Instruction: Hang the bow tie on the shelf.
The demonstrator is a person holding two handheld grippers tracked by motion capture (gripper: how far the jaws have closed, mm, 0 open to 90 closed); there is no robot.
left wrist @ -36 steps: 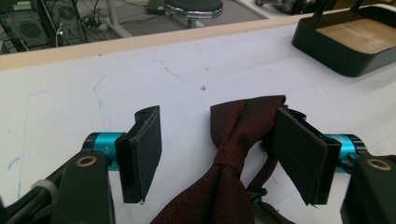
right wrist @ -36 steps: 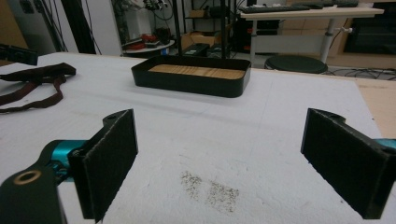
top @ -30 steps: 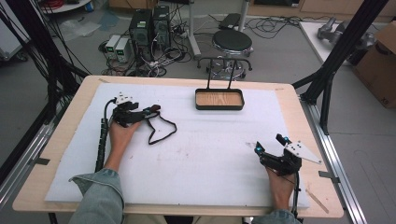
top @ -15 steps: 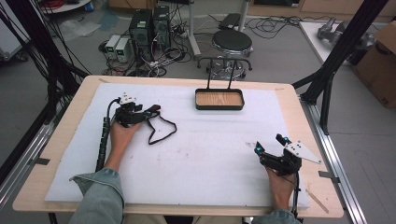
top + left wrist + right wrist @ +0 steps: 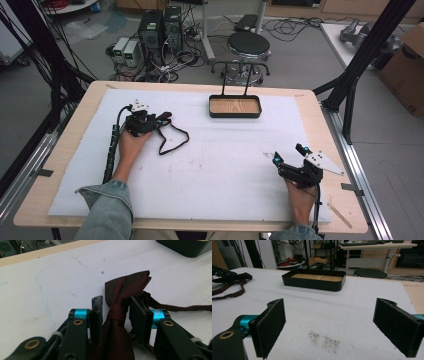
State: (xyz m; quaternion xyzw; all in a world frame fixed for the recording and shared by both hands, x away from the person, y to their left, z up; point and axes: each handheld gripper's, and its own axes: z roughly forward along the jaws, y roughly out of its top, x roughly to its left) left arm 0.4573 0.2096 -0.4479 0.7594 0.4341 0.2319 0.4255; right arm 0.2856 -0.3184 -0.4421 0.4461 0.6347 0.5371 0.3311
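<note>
Forearms reach in from the near edge. I see my left hand-held gripper (image 5: 116, 315) clamped on the dark red bow tie (image 5: 127, 287) at far left of the counter (image 5: 65, 150); the right hand-held gripper (image 5: 329, 325) rests near right, wide open, empty. Black tray (image 5: 235, 107) sits far centre, apart.

Between my grippers the white pad (image 5: 225, 165) lies bare. Only the black tray (image 5: 235, 106) at the far edge and the bow tie's strap (image 5: 172, 142) interrupt it.

A dark red bow tie (image 5: 120, 312) is clamped at its knot between the left tool (image 5: 116, 315) jaws at lower centre; its strap (image 5: 185, 307) is trailed rightward.
</note>
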